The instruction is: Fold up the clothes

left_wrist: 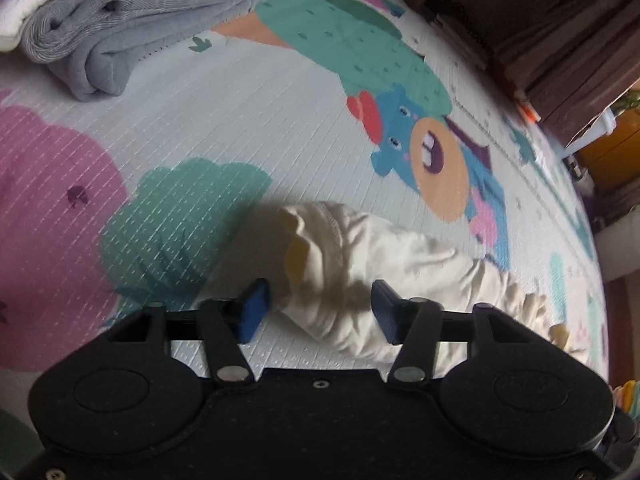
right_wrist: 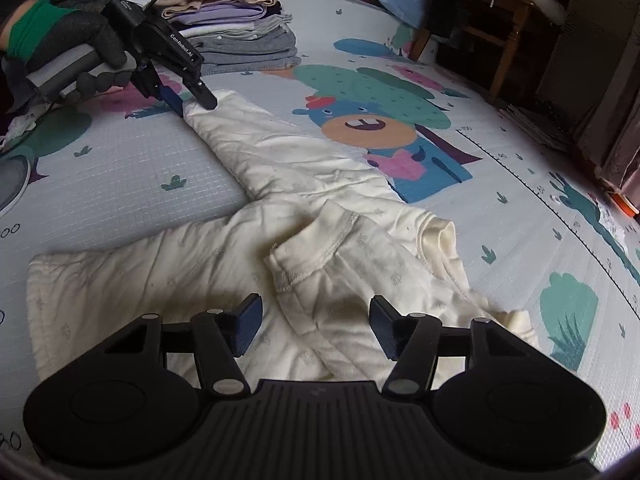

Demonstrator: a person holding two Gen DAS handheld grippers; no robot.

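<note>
A: Cream shirt (right_wrist: 280, 184) spread across the play mat (right_wrist: 120, 168), mid-frame, one sleeve running to upper left.

B: Left gripper (right_wrist: 196, 100) at that sleeve's end, jaws parted around the cuff, not clamped. Right gripper (right_wrist: 316, 320) wide open over the collar, lower centre.

A: Stack of folded clothes (right_wrist: 240, 28) at top.

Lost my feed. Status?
Left gripper open at sleeve cuff. Right gripper open over cream top. Folded stack clear behind.
</note>
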